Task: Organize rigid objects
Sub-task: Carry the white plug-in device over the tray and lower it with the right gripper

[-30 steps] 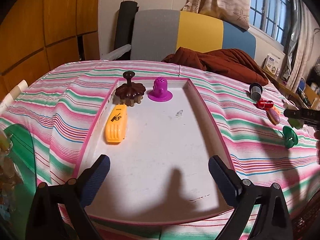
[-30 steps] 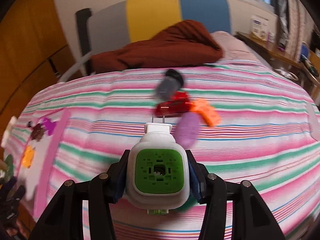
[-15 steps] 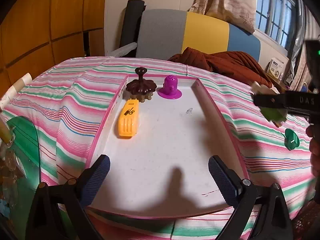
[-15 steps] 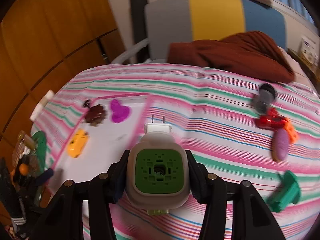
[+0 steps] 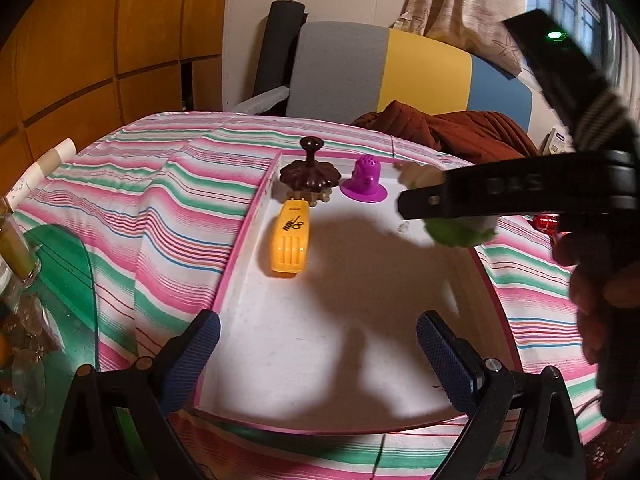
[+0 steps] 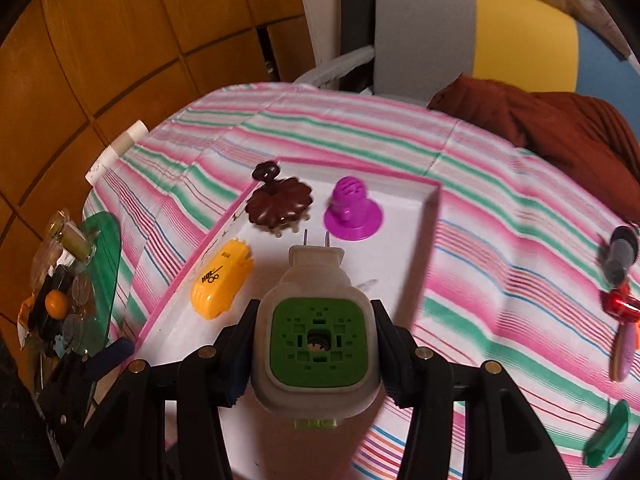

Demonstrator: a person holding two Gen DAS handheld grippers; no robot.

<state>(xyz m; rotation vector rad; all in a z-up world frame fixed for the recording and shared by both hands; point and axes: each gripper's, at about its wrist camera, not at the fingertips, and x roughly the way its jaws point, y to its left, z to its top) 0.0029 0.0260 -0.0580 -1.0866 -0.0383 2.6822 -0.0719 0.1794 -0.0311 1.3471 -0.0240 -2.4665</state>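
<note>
My right gripper (image 6: 316, 344) is shut on a white and green plug-in device (image 6: 318, 332) and holds it above the white tray (image 6: 400, 256), prongs forward. It shows in the left wrist view (image 5: 456, 232) over the tray's right side. In the tray (image 5: 320, 344) lie a yellow tool (image 5: 290, 242), a brown flower-shaped piece (image 5: 310, 174) and a purple cap-shaped piece (image 5: 364, 180); they also show in the right wrist view: the yellow tool (image 6: 222, 282), the brown piece (image 6: 280, 202), the purple piece (image 6: 352, 212). My left gripper (image 5: 318, 346) is open and empty over the tray's near edge.
On the striped cloth to the right lie a grey cylinder (image 6: 620, 254), a red object (image 6: 622, 304), a purple oval (image 6: 624, 350) and a green piece (image 6: 608, 436). A green glass shelf (image 5: 60, 280) with jars is at the left. A brown blanket (image 6: 560, 128) lies behind.
My right gripper has carried the plug-in device leftward from the loose objects to above the tray. The left gripper has stayed open at the tray's near edge.
</note>
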